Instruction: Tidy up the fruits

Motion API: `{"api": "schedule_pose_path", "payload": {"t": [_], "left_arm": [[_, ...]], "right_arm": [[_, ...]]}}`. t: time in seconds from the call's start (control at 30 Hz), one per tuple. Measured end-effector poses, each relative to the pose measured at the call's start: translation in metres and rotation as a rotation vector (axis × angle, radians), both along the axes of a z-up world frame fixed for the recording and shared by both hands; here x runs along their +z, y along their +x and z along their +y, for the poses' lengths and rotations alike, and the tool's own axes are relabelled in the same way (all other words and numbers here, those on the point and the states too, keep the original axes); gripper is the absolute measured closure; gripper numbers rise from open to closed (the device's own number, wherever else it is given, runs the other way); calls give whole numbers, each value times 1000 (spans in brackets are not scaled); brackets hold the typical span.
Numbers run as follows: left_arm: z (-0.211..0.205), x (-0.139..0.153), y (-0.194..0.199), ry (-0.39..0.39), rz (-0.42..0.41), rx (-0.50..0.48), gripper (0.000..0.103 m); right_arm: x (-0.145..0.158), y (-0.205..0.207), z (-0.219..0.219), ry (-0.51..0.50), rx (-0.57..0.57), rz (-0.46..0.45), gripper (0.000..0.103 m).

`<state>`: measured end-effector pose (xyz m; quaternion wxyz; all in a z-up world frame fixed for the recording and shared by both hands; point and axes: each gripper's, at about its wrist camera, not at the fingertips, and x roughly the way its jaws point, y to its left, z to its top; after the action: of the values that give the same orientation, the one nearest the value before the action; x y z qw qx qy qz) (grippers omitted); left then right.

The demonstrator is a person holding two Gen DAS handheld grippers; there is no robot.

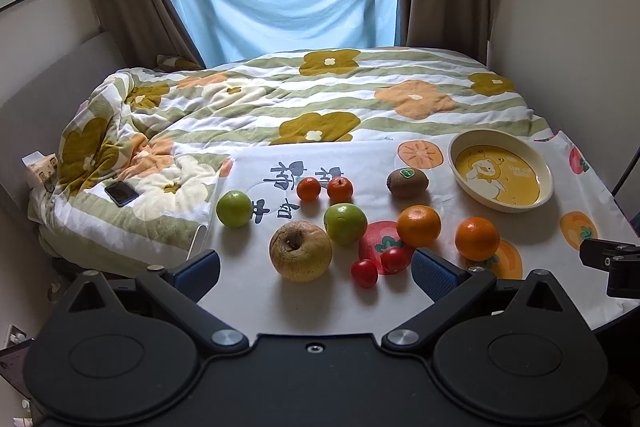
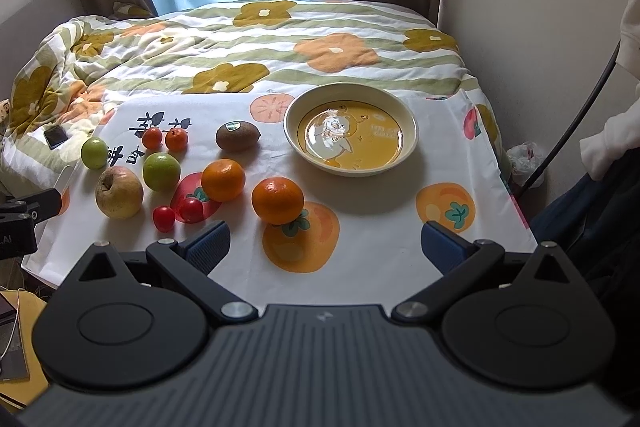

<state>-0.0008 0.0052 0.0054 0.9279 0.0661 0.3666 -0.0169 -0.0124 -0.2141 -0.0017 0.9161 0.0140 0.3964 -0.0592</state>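
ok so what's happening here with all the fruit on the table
A person is holding a gripper in each hand over a table of loose fruit, and nothing has been picked up. The left gripper and right gripper both hover with jaws wide open and empty. The yellow bowl has no fruit in it. The apple, oranges, green fruits, kiwi and cherry tomatoes all lie on the tablecloth.

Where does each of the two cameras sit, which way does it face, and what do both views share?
Left wrist: sits on the left gripper, faces the bed across the yellowish apple; its own open fingers show, plus the other gripper's tip at right.
Right wrist: sits on the right gripper, further right, faces the plate; its open fingers show.
Shared: plate, apple, kiwi, the other fruit.
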Motion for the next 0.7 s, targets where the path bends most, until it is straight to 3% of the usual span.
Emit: {"api": "schedule_pose_path", "payload": {"t": [0.7], "left_arm": [[4,1,5,1,8,-3,0]], "right_arm": [[-6,3,0,4,-1,10,0]]}}
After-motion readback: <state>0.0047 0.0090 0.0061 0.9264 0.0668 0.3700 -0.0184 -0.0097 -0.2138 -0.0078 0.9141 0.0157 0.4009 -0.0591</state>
